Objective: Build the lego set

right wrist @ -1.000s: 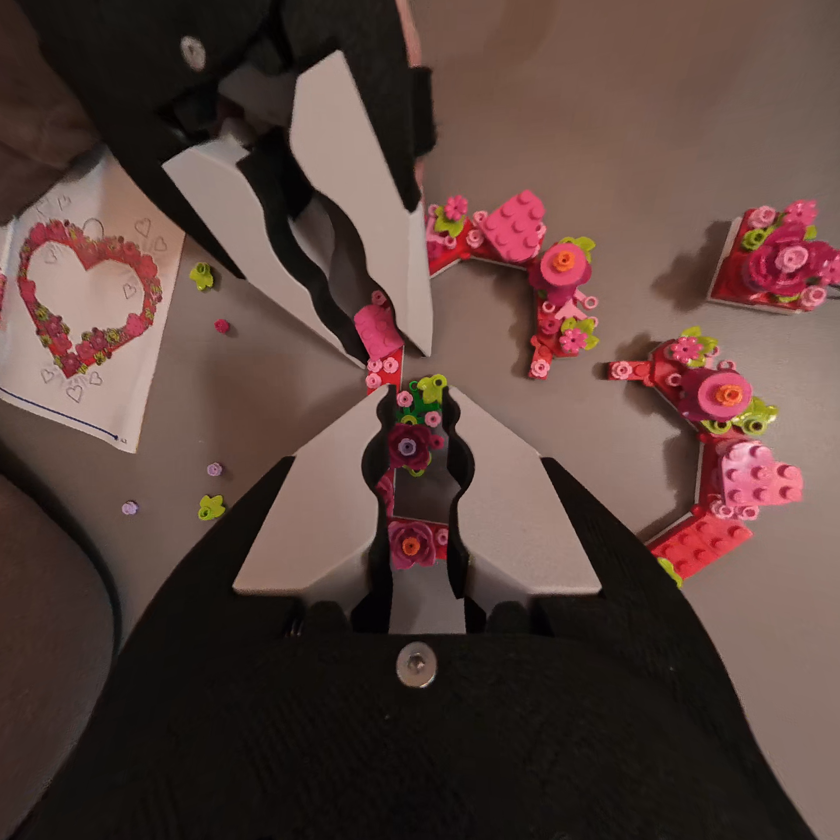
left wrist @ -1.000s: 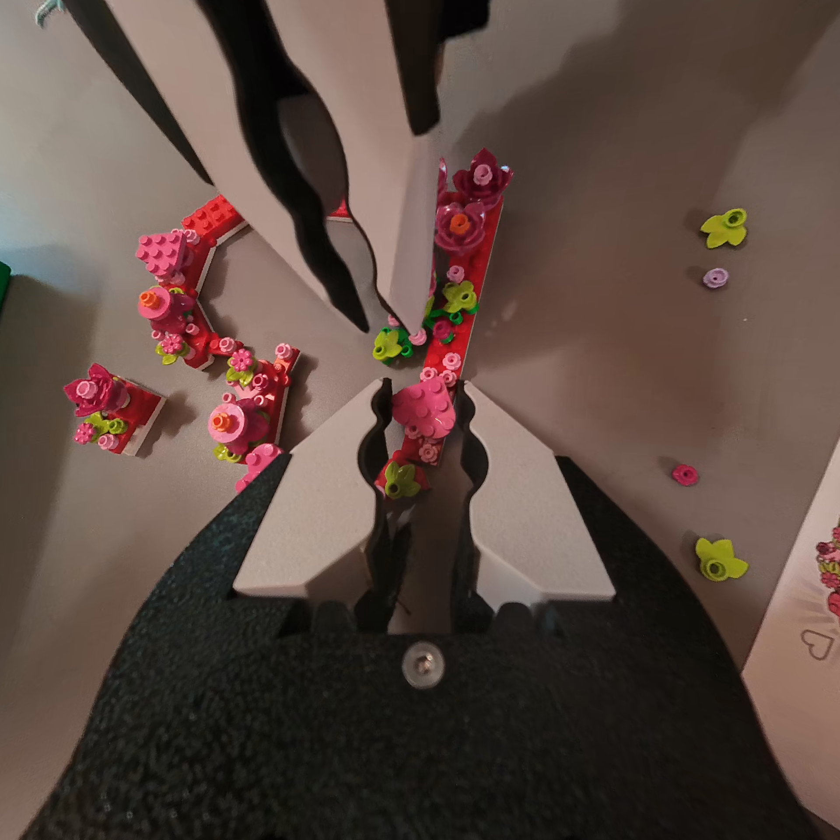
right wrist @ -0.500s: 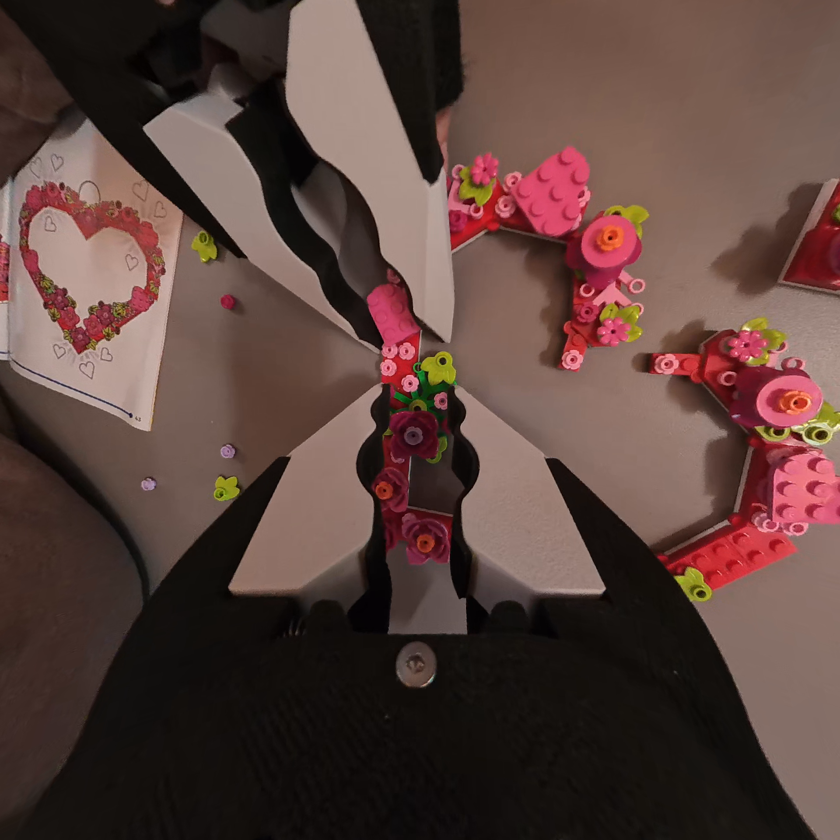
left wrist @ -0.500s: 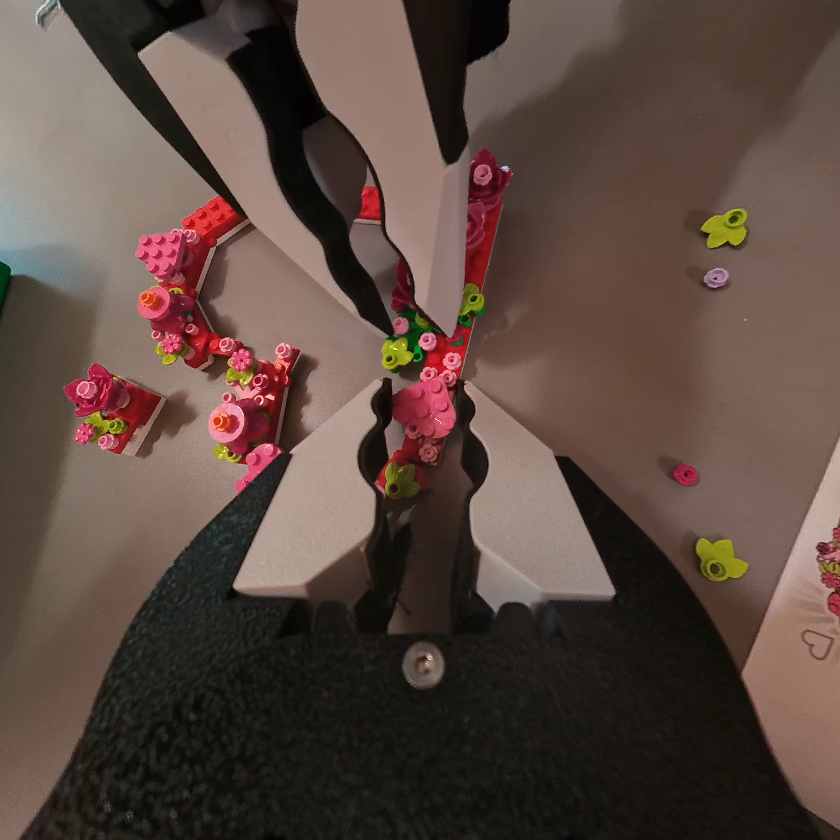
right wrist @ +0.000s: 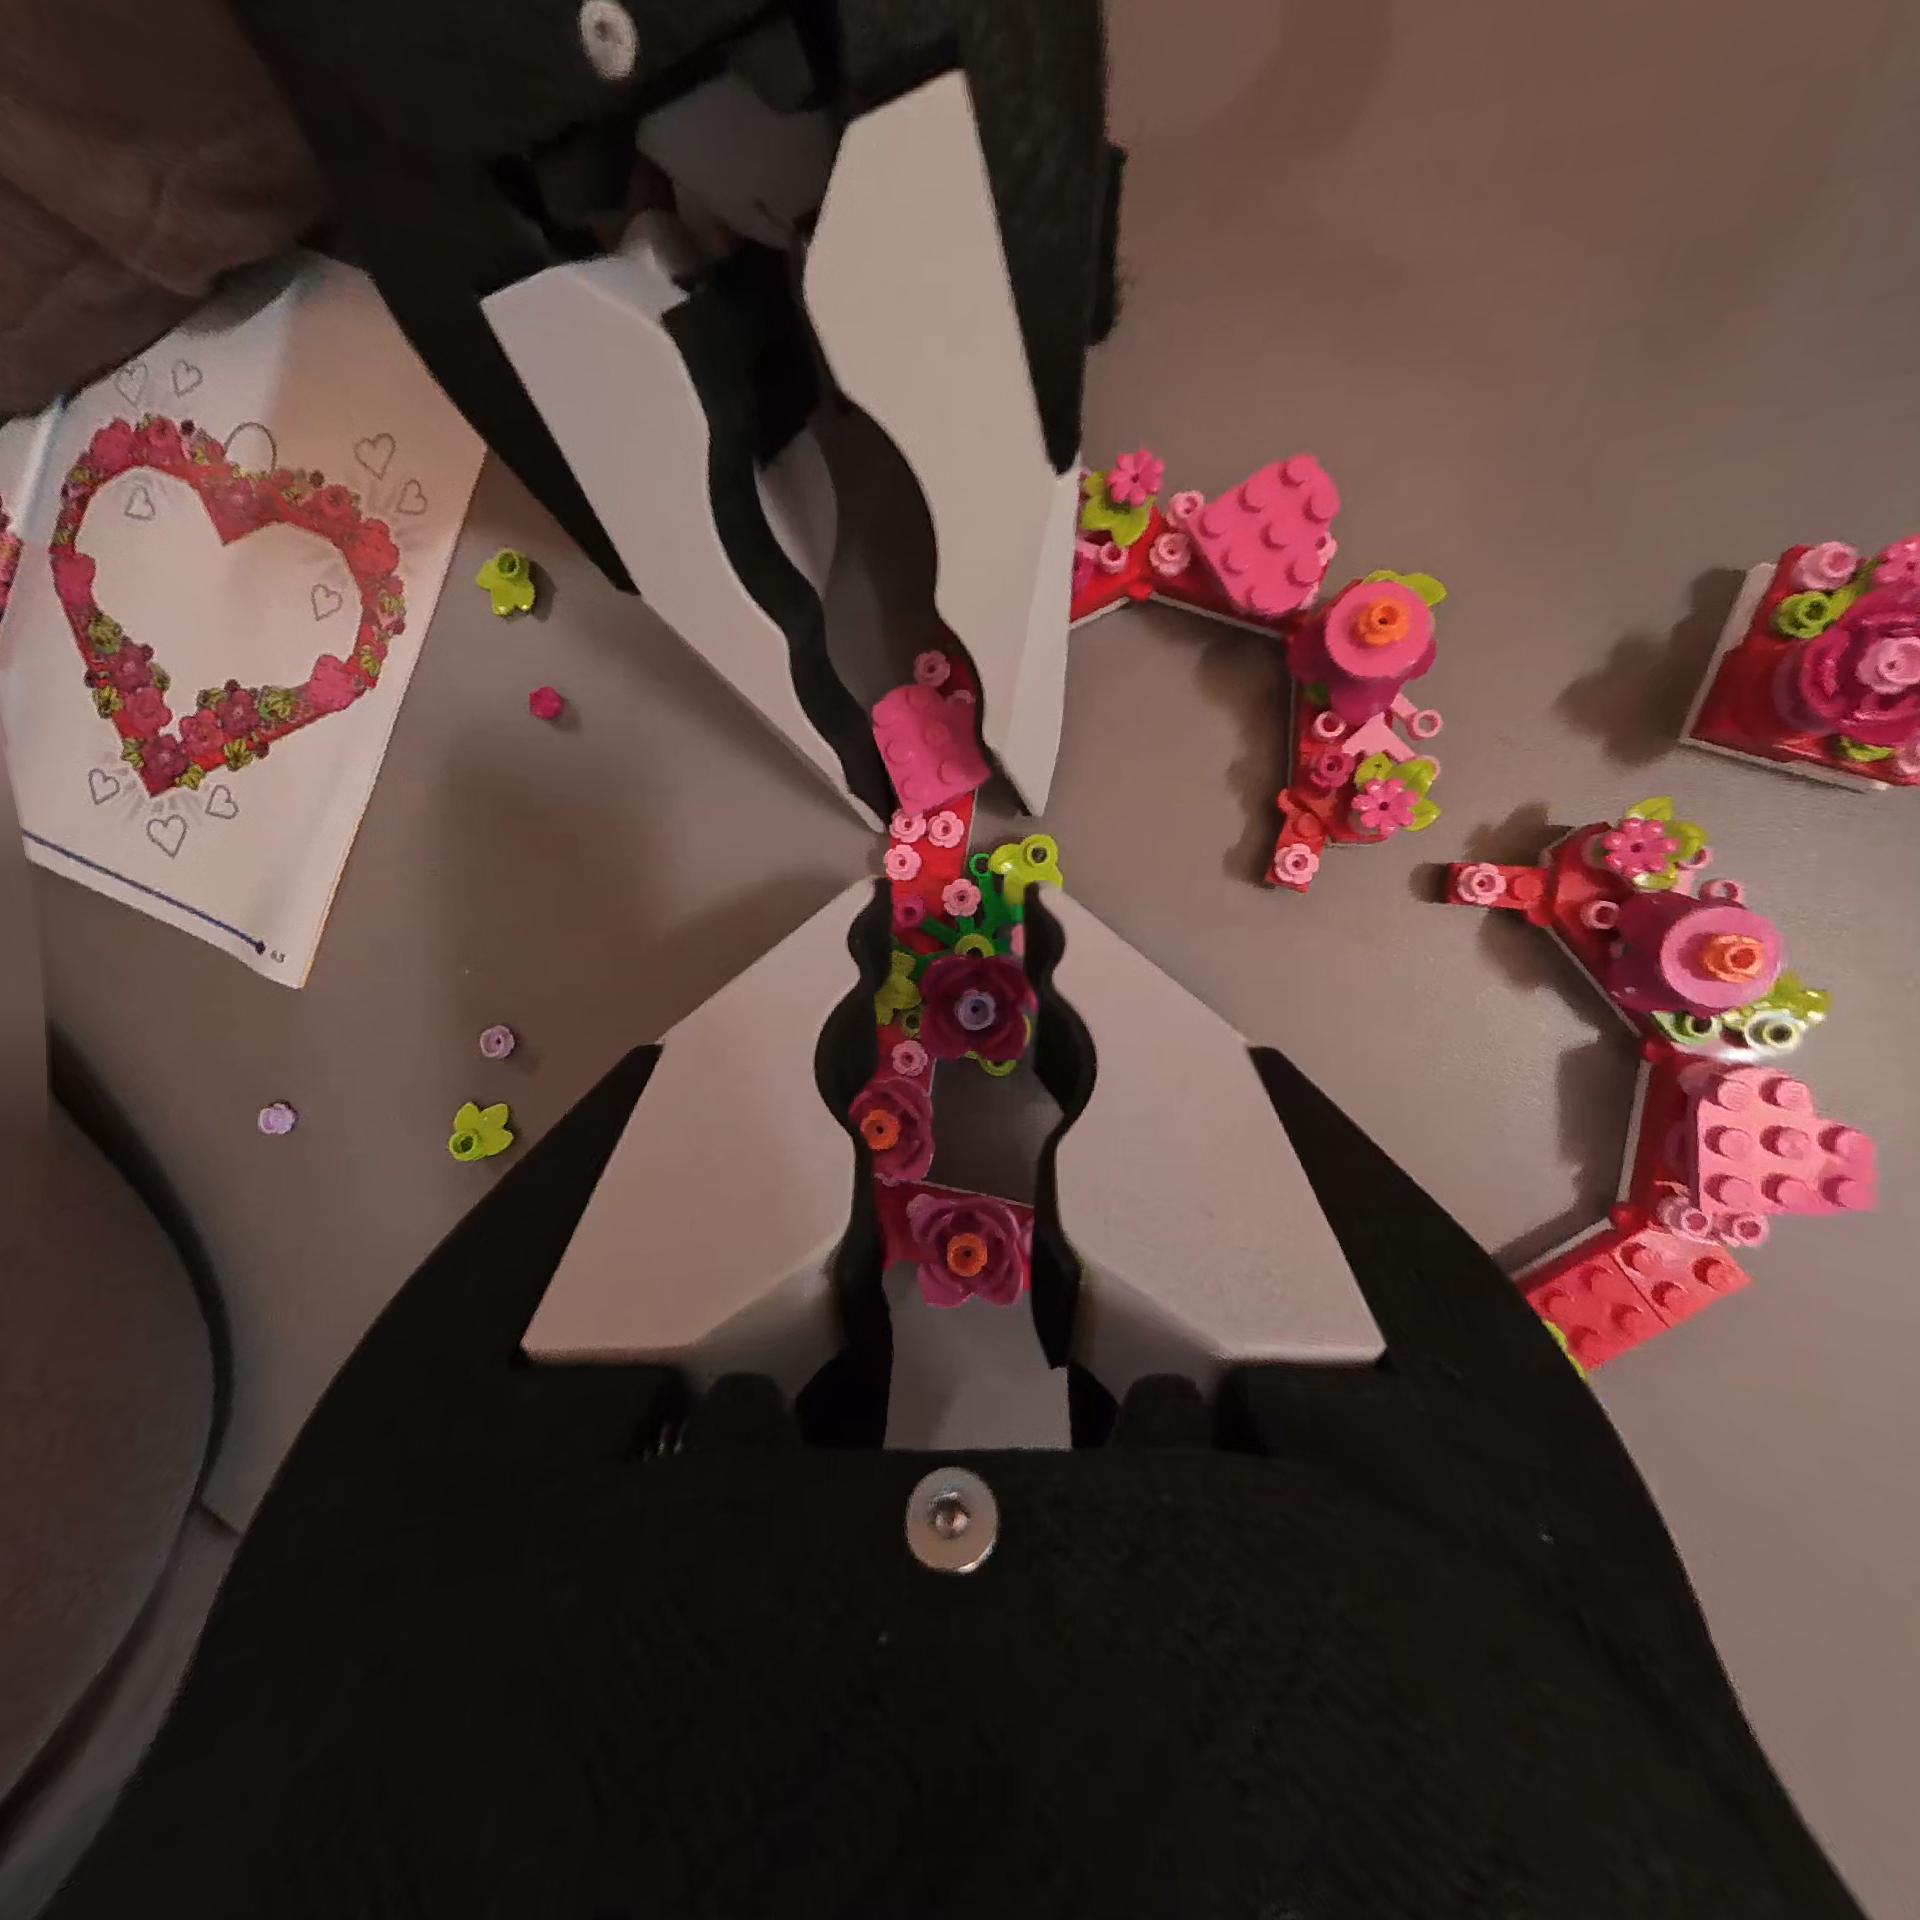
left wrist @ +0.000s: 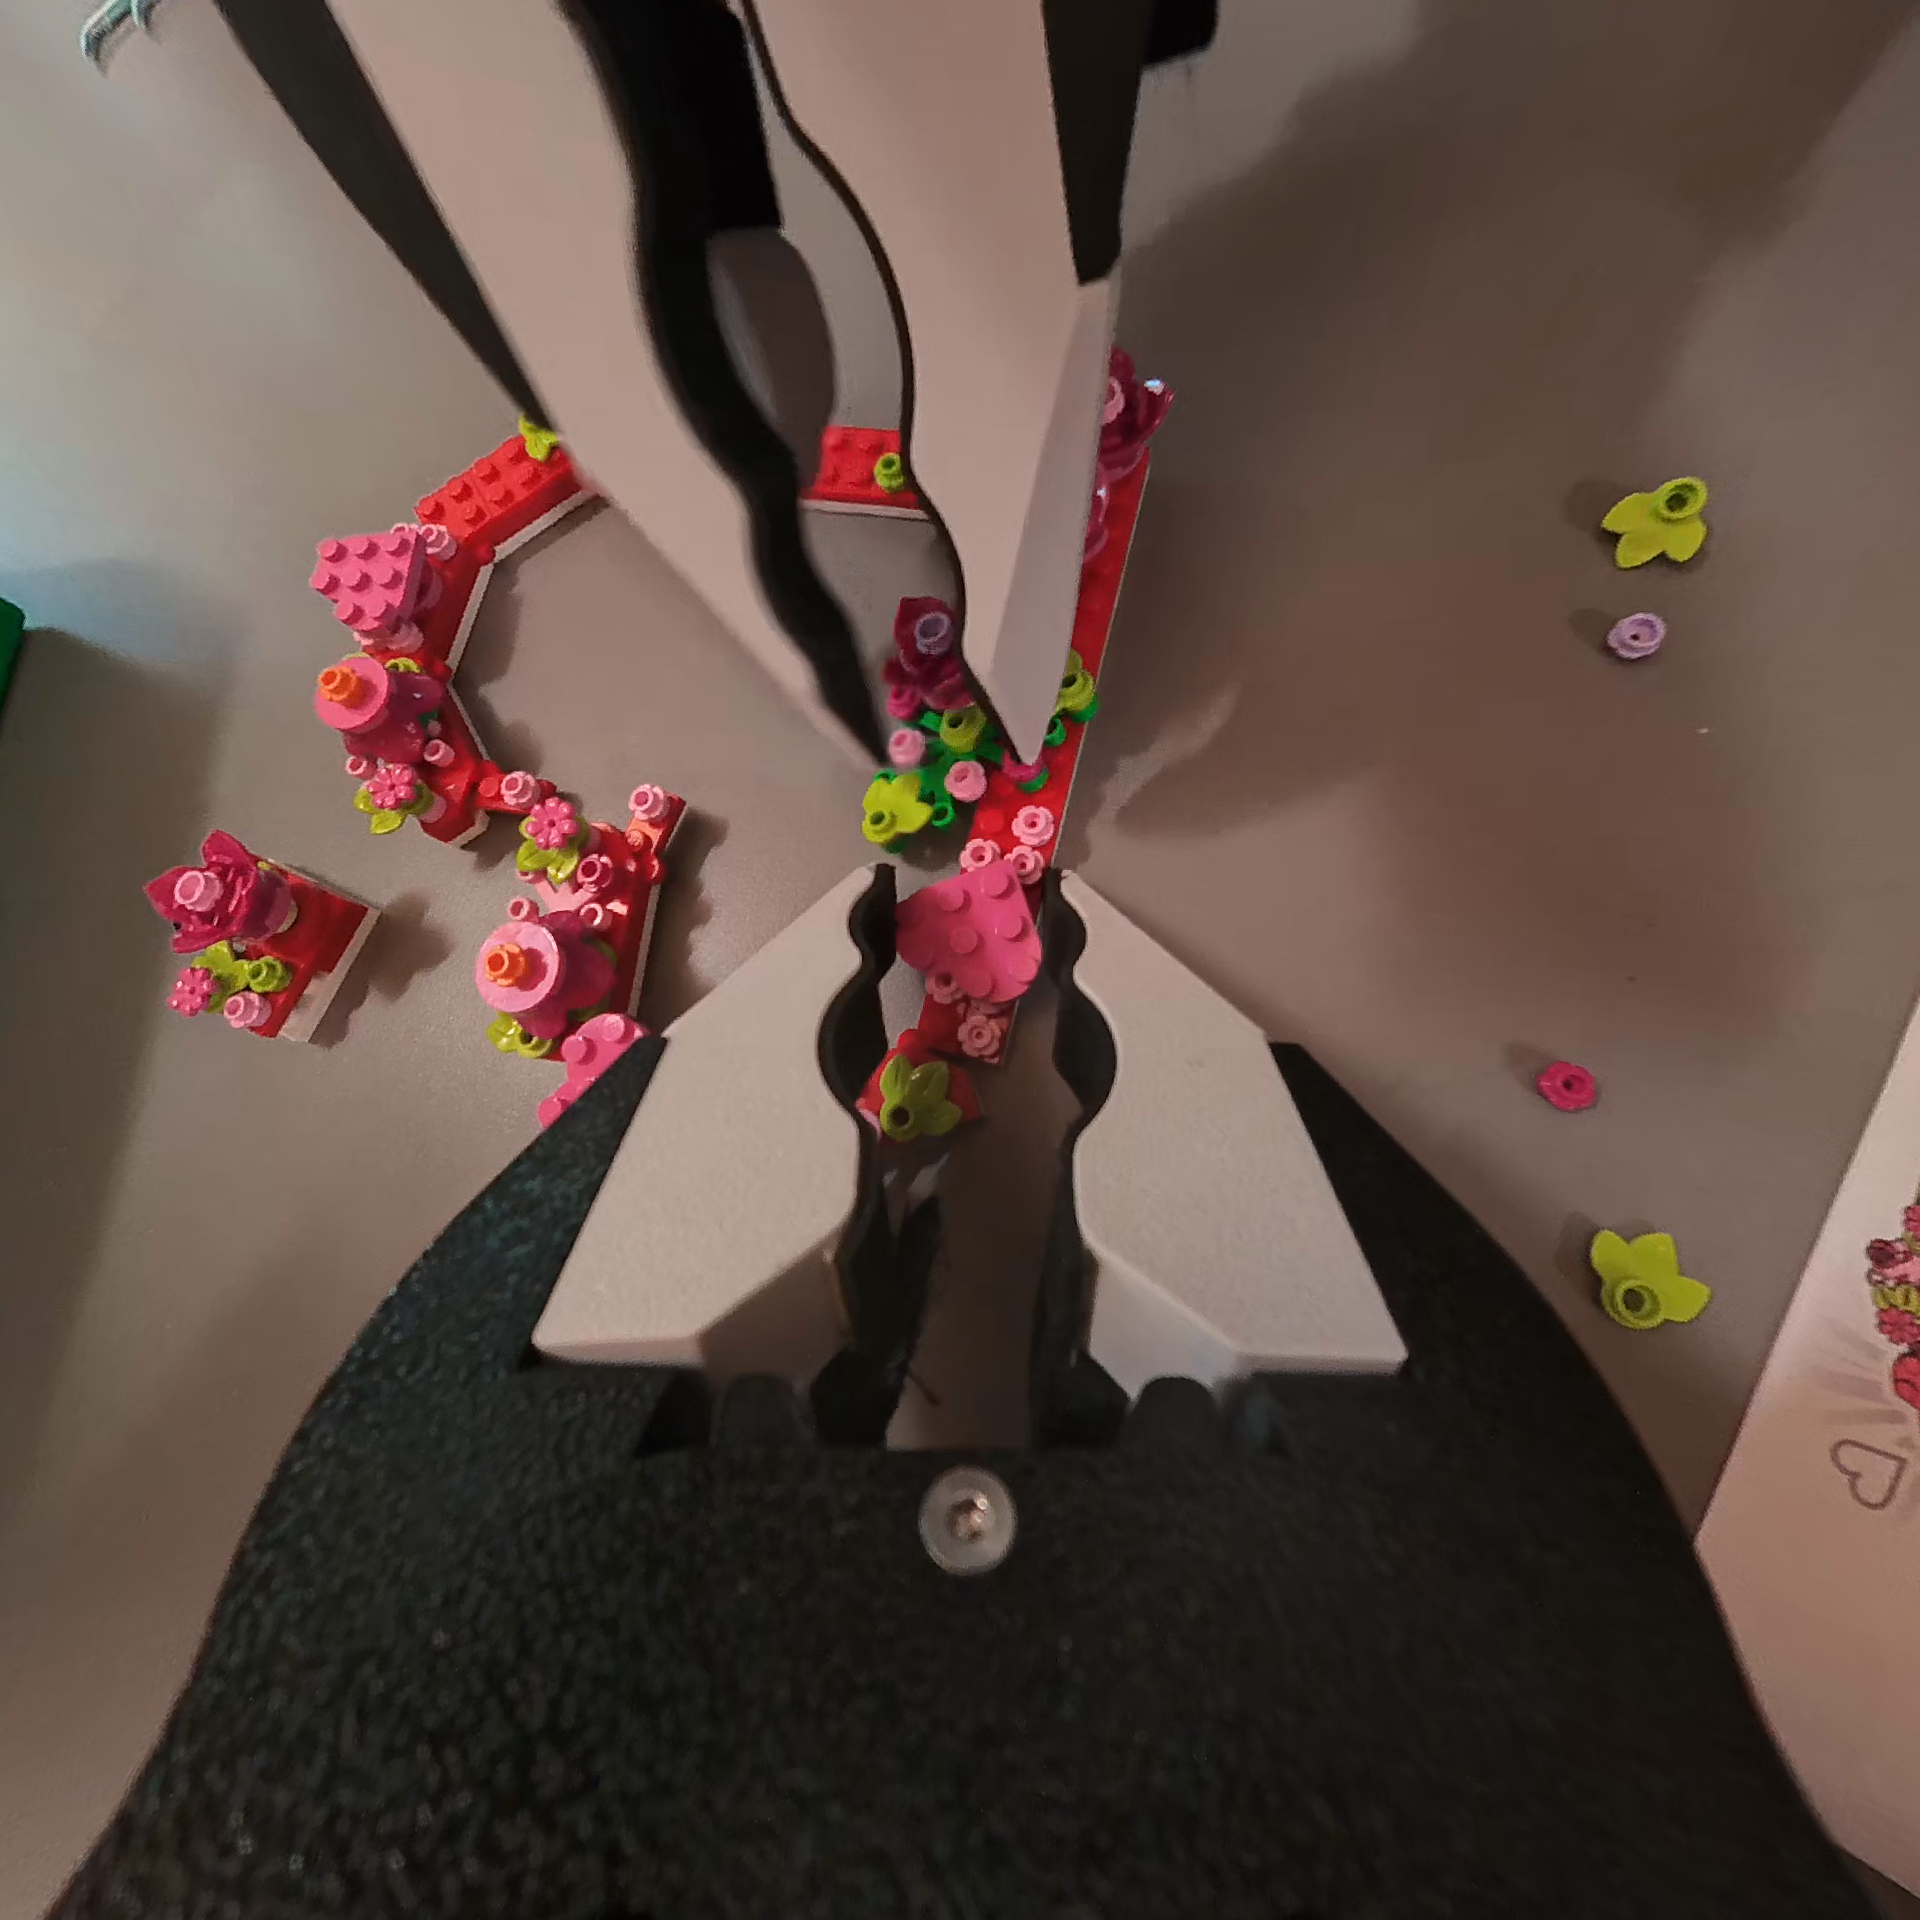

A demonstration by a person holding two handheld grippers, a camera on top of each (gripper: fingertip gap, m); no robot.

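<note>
A long red Lego strip (left wrist: pixel 1044 821) with pink studs, green leaves and dark pink flowers is held off the grey table. My left gripper (left wrist: pixel 966 883) is shut on the end that carries a pink heart brick (left wrist: pixel 971 945). My right gripper (right wrist: pixel 956 894) is shut on the other end of the strip (right wrist: pixel 899 1049), around a dark pink flower (right wrist: pixel 977 1008). The two grippers face each other with their tips almost touching. In the left wrist view the right gripper (left wrist: pixel 935 748) comes in from above. In the right wrist view the left gripper (right wrist: pixel 956 810) does the same.
Two bent red frame segments (right wrist: pixel 1299 644) (right wrist: pixel 1714 1039) and a small square flower piece (right wrist: pixel 1829 665) lie on the table. Loose lime leaves (left wrist: pixel 1657 520) (left wrist: pixel 1647 1294) and small studs (left wrist: pixel 1636 634) (left wrist: pixel 1566 1086) lie apart. A white instruction sheet (right wrist: pixel 229 623) lies at the edge.
My right gripper has moved along the strip toward my left gripper, so more of the strip sits between its fingers. My left gripper has kept its hold and barely moved.
</note>
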